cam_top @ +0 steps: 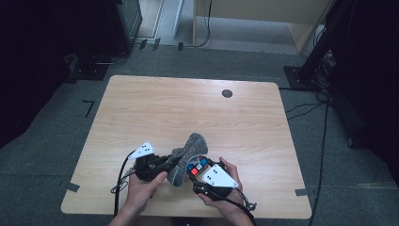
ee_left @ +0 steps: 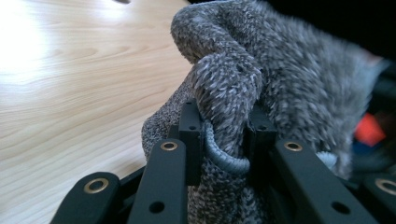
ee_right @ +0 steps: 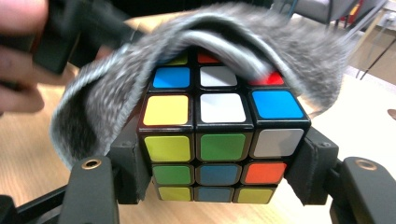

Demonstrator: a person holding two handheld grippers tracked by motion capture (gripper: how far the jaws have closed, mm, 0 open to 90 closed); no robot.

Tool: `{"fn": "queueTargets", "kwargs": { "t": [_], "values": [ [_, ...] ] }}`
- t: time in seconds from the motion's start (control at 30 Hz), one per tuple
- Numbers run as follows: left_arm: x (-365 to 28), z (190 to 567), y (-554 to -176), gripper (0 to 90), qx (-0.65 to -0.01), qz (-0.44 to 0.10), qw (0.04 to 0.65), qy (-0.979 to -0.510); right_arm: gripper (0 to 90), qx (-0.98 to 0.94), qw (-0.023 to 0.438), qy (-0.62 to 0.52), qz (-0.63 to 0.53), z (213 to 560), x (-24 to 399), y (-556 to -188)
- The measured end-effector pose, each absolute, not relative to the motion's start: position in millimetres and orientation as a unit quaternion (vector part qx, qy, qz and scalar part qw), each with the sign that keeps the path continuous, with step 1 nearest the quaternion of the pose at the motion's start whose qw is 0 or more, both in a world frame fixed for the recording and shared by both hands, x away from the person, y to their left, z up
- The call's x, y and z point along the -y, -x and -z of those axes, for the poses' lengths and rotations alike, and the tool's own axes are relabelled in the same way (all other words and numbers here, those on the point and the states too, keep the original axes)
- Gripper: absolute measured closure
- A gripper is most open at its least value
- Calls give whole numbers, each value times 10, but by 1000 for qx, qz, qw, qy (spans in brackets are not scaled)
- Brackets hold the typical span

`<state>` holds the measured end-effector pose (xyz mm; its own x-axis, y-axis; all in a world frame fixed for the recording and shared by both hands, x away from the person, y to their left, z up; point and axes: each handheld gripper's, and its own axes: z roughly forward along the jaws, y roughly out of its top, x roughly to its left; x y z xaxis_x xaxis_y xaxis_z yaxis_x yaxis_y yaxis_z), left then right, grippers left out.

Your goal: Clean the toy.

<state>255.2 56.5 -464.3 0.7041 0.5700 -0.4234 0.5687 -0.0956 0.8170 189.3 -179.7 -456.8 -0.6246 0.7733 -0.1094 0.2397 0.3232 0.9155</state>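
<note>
Nearest, the right tool (ee_right: 219, 172) clamps a scrambled puzzle cube (ee_right: 219, 140) by its sides, low over the near edge of the bench (cam_top: 141, 108). A grey fuzzy sock (ee_left: 280, 79) drapes over the cube; the left tool (ee_left: 229, 135) pinches a fold of it tight

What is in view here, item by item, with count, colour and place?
puzzle cube: one, mixed colour tiles, between the right gripper's pads
sock: one, grey, draped over the cube's top
table: one, light wood, under everything
round mark: one, dark, far side of the table
tape pieces: grey, at the table's near corners
left gripper: one, black, shut on a fold of the sock
right gripper: one, black, shut on the cube
hands: two, holding the grippers
</note>
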Motion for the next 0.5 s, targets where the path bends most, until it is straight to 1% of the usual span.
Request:
{"fn": "queueTargets", "kwargs": {
  "t": [0.07, 0.2, 0.23, 0.3, 0.33, 0.4, 0.5],
  "values": [
    [-566, 4626, -2548, 744, -382, 14, 565, -731, 344, -759, 275, -334, -486, 4548, 1818, -1899],
    [-631, 4508, -2520, 744, -366, 33, 618, -695, 344, -767, 269, -335, -477, 4604, 1814, -1912],
    [-637, 4498, -2521, 739, -362, 36, 621, -694, 344, -769, 270, -335, -472, 4624, 1804, -1919],
    [-604, 4514, -2515, 735, -367, 15, 602, -708, 344, -771, 273, -333, -470, 4636, 1779, -1917],
    [-608, 4540, -2521, 732, -373, 11, 600, -708, 344, -772, 273, -330, -470, 4630, 1767, -1909],
    [-615, 4590, -2555, 733, -388, 18, 586, -711, 344, -775, 283, -324, -463, 4628, 1750, -1894],
    [-595, 4662, -2586, 732, -394, 31, 565, -724, 344, -765, 280, -322, -482, 4579, 1766, -1868]
  ]
}}
